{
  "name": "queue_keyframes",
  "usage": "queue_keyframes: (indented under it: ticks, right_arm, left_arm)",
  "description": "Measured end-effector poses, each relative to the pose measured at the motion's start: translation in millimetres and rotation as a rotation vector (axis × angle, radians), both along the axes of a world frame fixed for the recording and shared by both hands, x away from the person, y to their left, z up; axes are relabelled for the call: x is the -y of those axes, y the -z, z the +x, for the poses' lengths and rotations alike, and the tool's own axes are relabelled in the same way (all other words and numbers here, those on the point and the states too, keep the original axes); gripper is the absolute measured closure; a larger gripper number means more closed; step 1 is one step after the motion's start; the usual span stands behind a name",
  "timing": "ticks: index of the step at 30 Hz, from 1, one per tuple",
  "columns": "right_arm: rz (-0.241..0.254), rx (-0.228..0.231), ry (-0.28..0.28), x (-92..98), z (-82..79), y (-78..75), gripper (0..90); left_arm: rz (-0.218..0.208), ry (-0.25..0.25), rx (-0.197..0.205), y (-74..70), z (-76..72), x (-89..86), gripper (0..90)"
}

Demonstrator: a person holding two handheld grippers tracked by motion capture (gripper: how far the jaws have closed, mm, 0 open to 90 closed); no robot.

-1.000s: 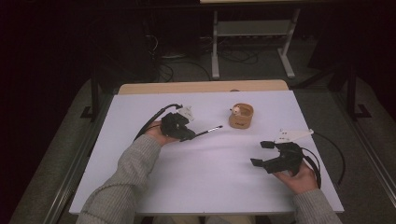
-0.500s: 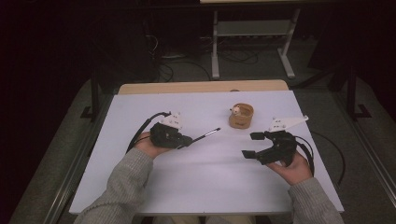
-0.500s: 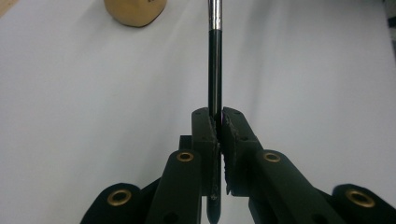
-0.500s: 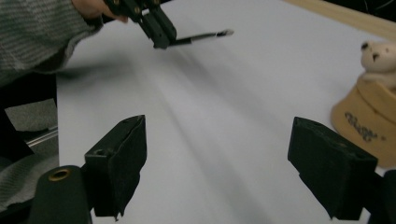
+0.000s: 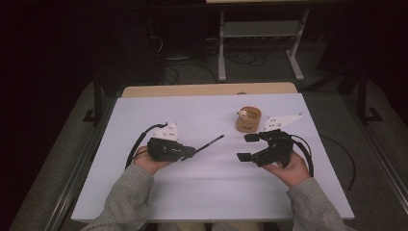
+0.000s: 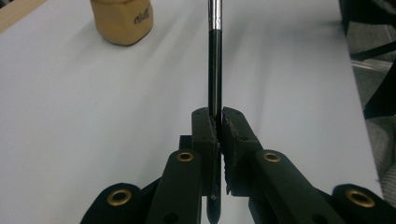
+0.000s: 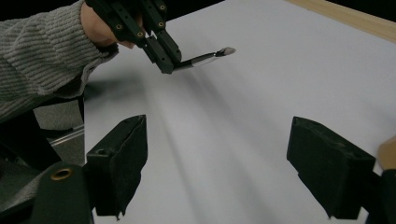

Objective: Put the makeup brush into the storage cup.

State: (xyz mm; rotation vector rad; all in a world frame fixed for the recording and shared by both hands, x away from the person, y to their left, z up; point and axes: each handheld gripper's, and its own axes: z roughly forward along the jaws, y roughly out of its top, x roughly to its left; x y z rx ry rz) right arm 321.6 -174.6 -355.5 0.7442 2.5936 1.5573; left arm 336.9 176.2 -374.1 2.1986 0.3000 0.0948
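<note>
My left gripper (image 5: 190, 151) sits left of the table's centre, shut on a thin black brush (image 5: 209, 143) with a silver ferrule that points right and away. In the left gripper view the jaws (image 6: 218, 122) pinch the brush handle (image 6: 215, 56), which runs straight ahead. My right gripper (image 5: 246, 147) hovers at centre right with its jaws wide apart and nothing between them (image 7: 217, 140). Its view faces the left gripper (image 7: 168, 60) and the brush tip (image 7: 224, 50). A small tan wooden pot (image 5: 248, 119) stands just beyond the right gripper.
The white tabletop (image 5: 192, 192) has a wooden strip (image 5: 207, 90) along its far edge. The tan pot (image 6: 122, 21) stands ahead and left of the brush. A metal stand (image 5: 260, 43) and cables lie on the dark floor beyond the table.
The left hand has drawn left and nearer with the brush still gripped. The right hand has lifted and shifted left and forward, jaws staying open.
</note>
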Motion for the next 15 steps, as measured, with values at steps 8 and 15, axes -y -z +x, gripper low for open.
queue_keyframes:
  ticks: [8,15]
  right_arm:
    - [0.064,-0.004,-0.019,-11.6,-2.1,2.9,20.3]
    - [0.106,-0.028,-0.034,-21.5,0.4,9.5,22.0]
  left_arm:
    - [-0.056,0.009,0.005,-0.1,-11.7,-1.4,84.3]
    - [-0.11,0.006,-0.006,4.8,-17.1,0.6,84.3]
